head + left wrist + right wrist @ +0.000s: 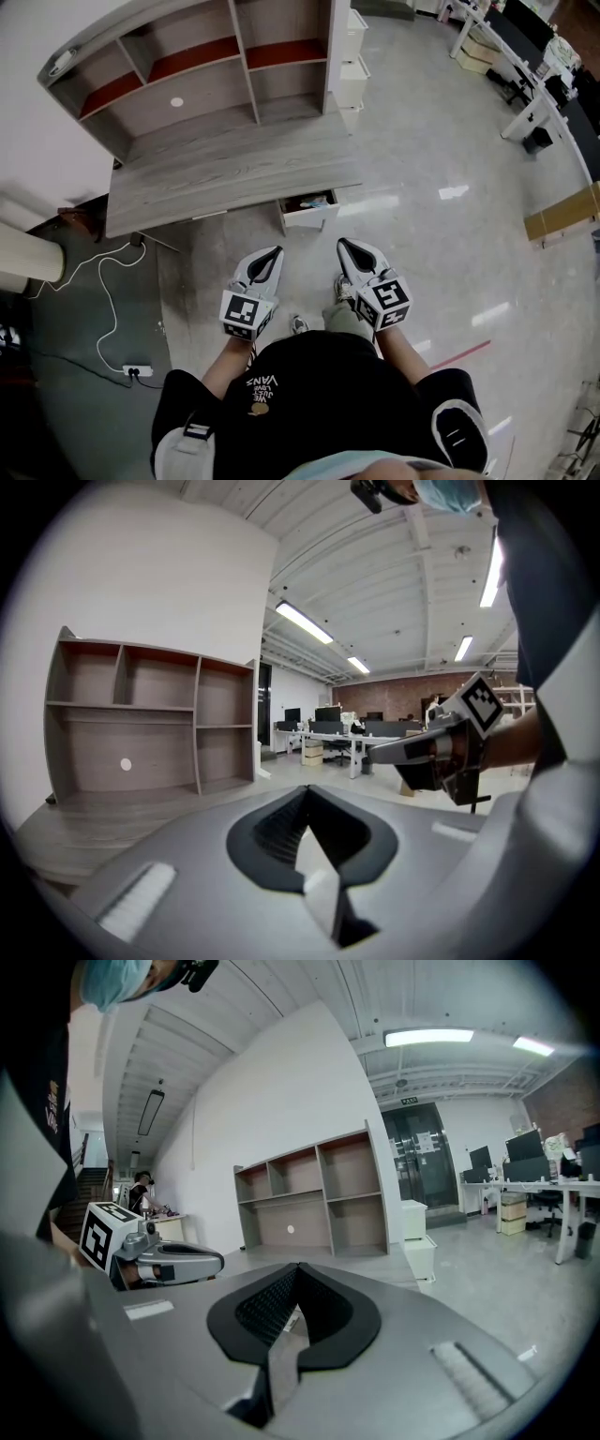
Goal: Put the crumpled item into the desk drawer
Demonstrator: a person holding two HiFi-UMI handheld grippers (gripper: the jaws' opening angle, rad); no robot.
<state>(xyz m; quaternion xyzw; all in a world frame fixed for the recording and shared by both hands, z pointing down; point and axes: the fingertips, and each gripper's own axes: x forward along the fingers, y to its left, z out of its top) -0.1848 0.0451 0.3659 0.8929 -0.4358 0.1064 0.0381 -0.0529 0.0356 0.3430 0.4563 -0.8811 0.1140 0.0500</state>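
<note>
The grey wooden desk with its shelf unit stands ahead of me. Its small drawer under the right end is pulled open. Something bluish lies inside; it is too small to tell what. My left gripper and right gripper hang side by side above the floor, just short of the drawer, both shut with nothing between their jaws. In the left gripper view the jaws meet at the tip and the right gripper shows alongside. The right gripper view shows its jaws shut too.
A stack of white drawer units stands right of the shelf unit. A power strip with a white cable lies on the floor at left. Office desks line the far right, with a cardboard piece nearby.
</note>
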